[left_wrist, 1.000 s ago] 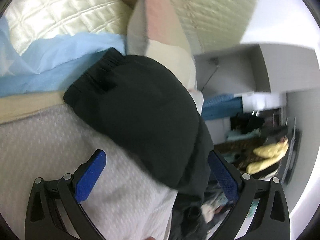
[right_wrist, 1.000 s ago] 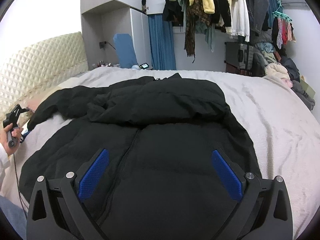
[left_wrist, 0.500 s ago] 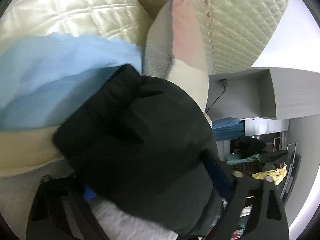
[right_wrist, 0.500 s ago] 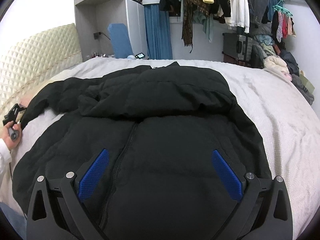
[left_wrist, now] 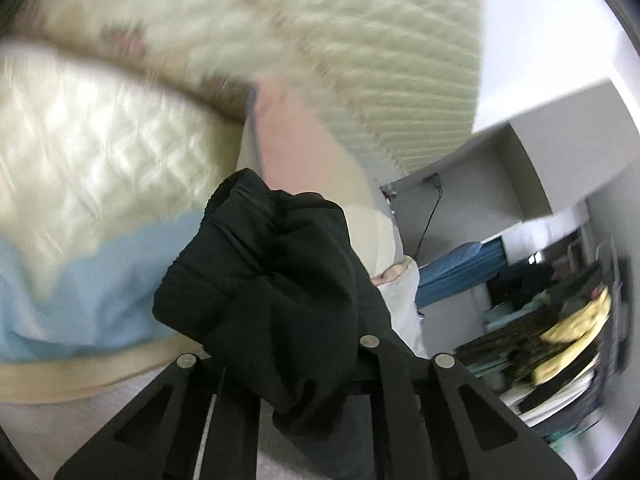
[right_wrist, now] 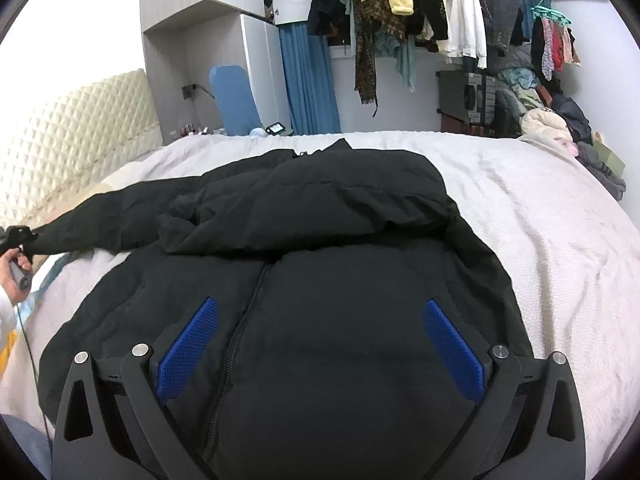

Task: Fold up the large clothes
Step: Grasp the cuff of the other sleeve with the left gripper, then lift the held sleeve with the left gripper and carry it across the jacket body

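A large black padded jacket (right_wrist: 340, 280) lies spread on the white bed (right_wrist: 540, 240), zipper up, its top part folded down over the chest. My right gripper (right_wrist: 320, 344) is open just above the jacket's lower front. The jacket's left sleeve (right_wrist: 100, 220) stretches out to the left, where my left gripper (right_wrist: 16, 236) holds its end. In the left wrist view my left gripper (left_wrist: 296, 360) is shut on the black sleeve cuff (left_wrist: 264, 272), which bunches over the hidden fingertips.
A cream quilted headboard (left_wrist: 380, 60), a cream pillow (left_wrist: 100, 152), a pink-and-grey pillow (left_wrist: 288, 136) and a light blue cloth (left_wrist: 80, 300) lie by the left gripper. A rack of hanging clothes (right_wrist: 420, 12), cupboards (right_wrist: 200, 40) and a clothes pile (right_wrist: 560, 120) stand beyond the bed.
My left gripper closed on the sleeve cuff and lifted it toward the headboard. The sleeve now stretches out straighter. My right gripper stays open and moved slightly closer over the jacket.
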The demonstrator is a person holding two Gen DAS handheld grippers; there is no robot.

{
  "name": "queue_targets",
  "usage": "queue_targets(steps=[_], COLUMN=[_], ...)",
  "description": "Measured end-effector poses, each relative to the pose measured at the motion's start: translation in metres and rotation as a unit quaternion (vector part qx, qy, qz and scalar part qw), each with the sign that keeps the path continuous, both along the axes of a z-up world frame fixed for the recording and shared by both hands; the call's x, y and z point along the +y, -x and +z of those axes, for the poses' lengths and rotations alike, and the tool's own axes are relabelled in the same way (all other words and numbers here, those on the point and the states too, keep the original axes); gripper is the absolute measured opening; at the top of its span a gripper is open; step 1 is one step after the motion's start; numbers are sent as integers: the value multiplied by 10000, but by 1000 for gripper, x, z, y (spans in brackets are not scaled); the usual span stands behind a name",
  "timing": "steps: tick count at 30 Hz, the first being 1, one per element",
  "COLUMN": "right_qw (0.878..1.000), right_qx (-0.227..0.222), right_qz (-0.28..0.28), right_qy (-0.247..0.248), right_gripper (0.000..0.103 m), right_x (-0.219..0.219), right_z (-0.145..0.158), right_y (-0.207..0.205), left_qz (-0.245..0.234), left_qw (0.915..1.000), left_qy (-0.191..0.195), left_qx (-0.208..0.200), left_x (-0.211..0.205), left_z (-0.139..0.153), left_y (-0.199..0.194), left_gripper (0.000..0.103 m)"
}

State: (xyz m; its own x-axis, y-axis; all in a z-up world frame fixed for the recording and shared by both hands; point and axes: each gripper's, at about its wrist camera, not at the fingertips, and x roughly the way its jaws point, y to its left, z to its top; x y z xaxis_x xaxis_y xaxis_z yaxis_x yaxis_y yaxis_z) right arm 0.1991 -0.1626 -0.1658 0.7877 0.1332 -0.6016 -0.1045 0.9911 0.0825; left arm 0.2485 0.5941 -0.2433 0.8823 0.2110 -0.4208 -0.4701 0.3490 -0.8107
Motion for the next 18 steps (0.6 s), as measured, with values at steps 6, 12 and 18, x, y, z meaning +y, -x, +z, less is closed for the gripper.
queue_targets(steps=[6, 12, 18], right_qw=[9998, 9994, 9983], right_qx=[-5, -128, -292], right_qz=[13, 54, 21], right_qy=[-186, -310, -497], right_gripper=[103, 103, 103], right_x=[-15, -25, -41], right_z=[5, 13, 22], right_y=[9, 16, 25], left_qz=[56, -40, -316], left_qw=[9968, 9899, 9814], left_qy=[-765, -1377, -1862], left_qx=[220, 345, 357], left_x=[-39, -88, -143], left_z=[59, 117, 181], left_y=[13, 17, 11], left_gripper=[7, 7, 8])
